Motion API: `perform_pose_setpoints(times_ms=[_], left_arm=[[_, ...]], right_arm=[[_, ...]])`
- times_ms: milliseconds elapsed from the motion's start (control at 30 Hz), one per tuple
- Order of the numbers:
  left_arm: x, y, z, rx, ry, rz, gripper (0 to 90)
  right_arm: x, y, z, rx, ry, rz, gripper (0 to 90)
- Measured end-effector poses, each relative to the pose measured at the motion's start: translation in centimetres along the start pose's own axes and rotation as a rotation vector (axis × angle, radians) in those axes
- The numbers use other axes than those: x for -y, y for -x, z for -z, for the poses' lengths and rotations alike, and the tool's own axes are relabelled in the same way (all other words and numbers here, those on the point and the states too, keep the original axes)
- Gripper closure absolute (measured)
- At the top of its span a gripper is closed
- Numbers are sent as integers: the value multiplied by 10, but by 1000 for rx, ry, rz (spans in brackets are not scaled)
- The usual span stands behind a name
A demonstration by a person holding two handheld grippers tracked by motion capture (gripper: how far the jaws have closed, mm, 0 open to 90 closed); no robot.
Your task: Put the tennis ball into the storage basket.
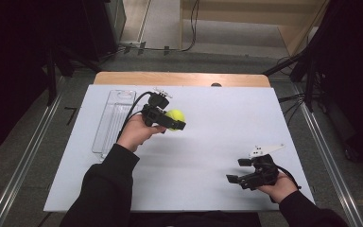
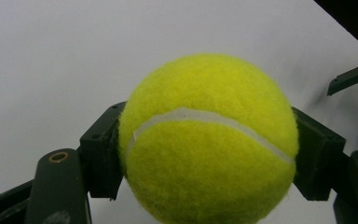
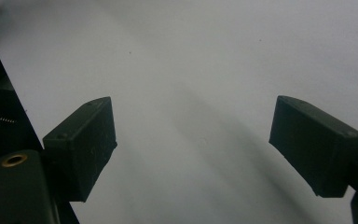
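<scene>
My left gripper [image 1: 172, 121] clamps tennis ball [image 1: 175, 118] between both jaws, held above white table [image 1: 217, 123], just right of clear tray [image 1: 115, 118]. My right gripper [image 1: 240, 171] near front right, jaws wide apart, holding nothing.

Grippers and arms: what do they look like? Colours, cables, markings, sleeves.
Both grippers are black, each with two blocky black jaws. The left gripper trails a black cable and has a small grey plate on top; the right gripper carries a larger pale grey three-cornered plate. Brass-coloured eyelets sit at the jaw bases. The person wears black long sleeves.
</scene>
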State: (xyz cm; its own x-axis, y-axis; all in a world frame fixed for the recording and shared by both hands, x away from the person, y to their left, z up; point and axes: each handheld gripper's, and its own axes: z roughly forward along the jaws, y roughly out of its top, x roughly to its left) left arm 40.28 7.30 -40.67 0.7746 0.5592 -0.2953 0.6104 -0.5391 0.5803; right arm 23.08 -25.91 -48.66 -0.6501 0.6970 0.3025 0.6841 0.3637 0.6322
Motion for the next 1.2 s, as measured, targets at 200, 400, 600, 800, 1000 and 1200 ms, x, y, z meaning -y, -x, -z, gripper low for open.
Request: perform_pose_setpoints(times_ms=[200,400,600,800,1000,1200], left_arm=[[-1,0,7,-1,3,1,262],[-1,-2,14,-2,1,13,262],[-2,-3,20,-10,5,8,262],[-2,-4,26,-11,13,8,262],[-2,-6,31,-20,14,13,262],[-1,-9,35,-25,9,14,262]], right_arm=[[0,0,0,1,0,0,125],[0,0,0,1,2,4,125],[0,0,0,3,0,1,126],[0,0,0,3,0,1,125],[0,0,0,0,1,3,125],[0,0,0,0,1,4,125]])
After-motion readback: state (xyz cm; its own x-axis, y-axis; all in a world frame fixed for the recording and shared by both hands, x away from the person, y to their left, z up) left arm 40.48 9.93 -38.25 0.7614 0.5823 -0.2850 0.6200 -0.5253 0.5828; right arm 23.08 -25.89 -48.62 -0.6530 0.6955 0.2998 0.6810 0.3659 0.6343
